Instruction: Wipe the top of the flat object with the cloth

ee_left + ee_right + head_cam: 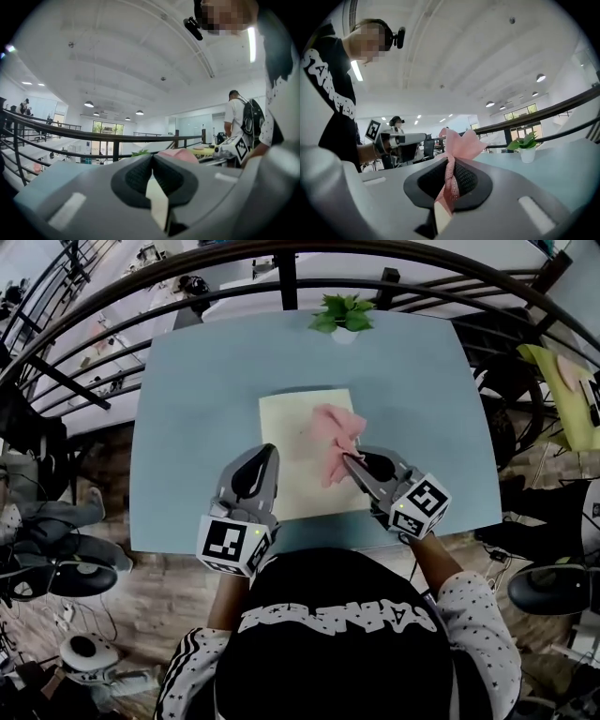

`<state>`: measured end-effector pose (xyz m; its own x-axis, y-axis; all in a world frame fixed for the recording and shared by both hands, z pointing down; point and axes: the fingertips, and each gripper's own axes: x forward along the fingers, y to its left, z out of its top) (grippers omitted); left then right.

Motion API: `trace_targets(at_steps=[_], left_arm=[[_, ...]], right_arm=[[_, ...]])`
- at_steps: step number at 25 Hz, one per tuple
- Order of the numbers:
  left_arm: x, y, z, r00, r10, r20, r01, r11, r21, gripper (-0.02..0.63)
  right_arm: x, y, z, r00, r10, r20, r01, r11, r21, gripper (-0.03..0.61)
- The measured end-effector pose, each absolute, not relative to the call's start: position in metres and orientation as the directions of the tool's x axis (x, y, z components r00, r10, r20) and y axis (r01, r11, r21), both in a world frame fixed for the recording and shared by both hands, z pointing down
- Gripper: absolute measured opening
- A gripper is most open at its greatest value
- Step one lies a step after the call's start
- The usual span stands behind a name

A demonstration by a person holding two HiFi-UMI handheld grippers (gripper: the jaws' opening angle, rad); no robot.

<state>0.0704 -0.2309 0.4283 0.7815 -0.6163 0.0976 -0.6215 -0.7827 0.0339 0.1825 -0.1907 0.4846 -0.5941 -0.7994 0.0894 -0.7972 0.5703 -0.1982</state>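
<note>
A flat sheet (pixel 292 442) lies on the table (pixel 187 418). The left gripper (pixel 269 452) is over its left edge. The cloth (pixel 336 427) lies on it, at the tip of the right gripper (pixel 349 459). A potted plant (pixel 343 317) stands well beyond both.

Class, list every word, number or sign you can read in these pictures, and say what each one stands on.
Shirt print: white capitals on black, too distorted to read.
Left gripper cube: square marker pattern, no words.
Right gripper cube: the same.
No other text shows.
</note>
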Motion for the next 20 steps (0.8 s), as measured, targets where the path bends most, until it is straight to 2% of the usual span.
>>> trace_targets(at_steps=[6, 20], left_arm=[[0.066, -0.229, 0.429, 0.778, -0.620, 0.103, -0.626, -0.779, 0.039, 0.000], [0.056, -0.231, 0.430, 0.763, -0.637, 0.108, -0.644, -0.764, 0.041, 0.000]], right_arm=[[0.184, -0.193, 0.468, -0.570, -0.820, 0.041, -0.808, 0.551, -0.211, 0.025], [0.176, -0.195, 0.468, -0.570, -0.819, 0.064, -0.815, 0.554, -0.171, 0.023]])
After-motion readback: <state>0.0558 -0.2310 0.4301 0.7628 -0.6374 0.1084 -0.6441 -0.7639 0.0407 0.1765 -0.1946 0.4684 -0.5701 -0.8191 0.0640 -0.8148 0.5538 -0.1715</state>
